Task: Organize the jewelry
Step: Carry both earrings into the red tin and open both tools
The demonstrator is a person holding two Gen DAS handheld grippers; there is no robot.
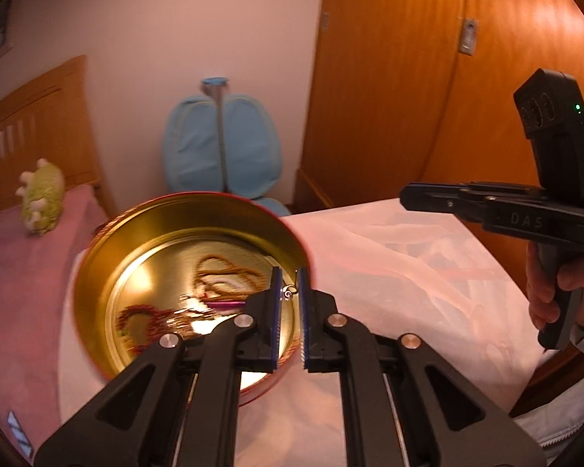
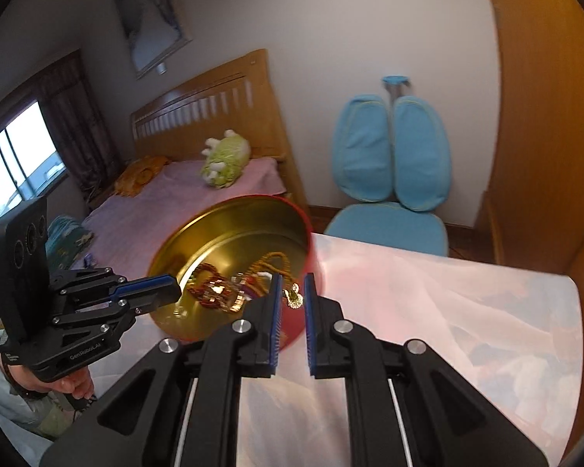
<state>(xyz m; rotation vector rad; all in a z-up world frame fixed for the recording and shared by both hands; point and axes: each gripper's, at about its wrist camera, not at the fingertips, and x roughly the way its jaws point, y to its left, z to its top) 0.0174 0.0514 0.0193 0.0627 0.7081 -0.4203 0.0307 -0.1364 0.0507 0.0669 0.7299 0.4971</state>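
A round red tin point(image 1: 97, 249) with a gold inside stands on the white-covered table, holding tangled necklaces point(image 1: 222, 276) and bracelets. My left gripper point(image 1: 289, 271) hangs over the tin's right rim, shut on a small silver looped piece point(image 1: 290, 294) pinched between its blue pads. My right gripper point(image 2: 294, 275) hovers over the same side of the tin point(image 2: 229, 210), shut on a small gold ornament point(image 2: 294, 299). Each gripper shows in the other's view: the right one point(image 1: 405, 194) above the table's far right, the left one point(image 2: 177, 292) over the tin's left rim. What they hold is hidden there.
A thin white cloth point(image 1: 408, 272) covers the table to the tin's right. A bed with a pink cover point(image 2: 183, 194) and a green plush toy point(image 2: 226, 159) lies behind the tin. A blue chair point(image 2: 389, 155) and a wooden wardrobe point(image 1: 408, 78) stand beyond the table's far edge.
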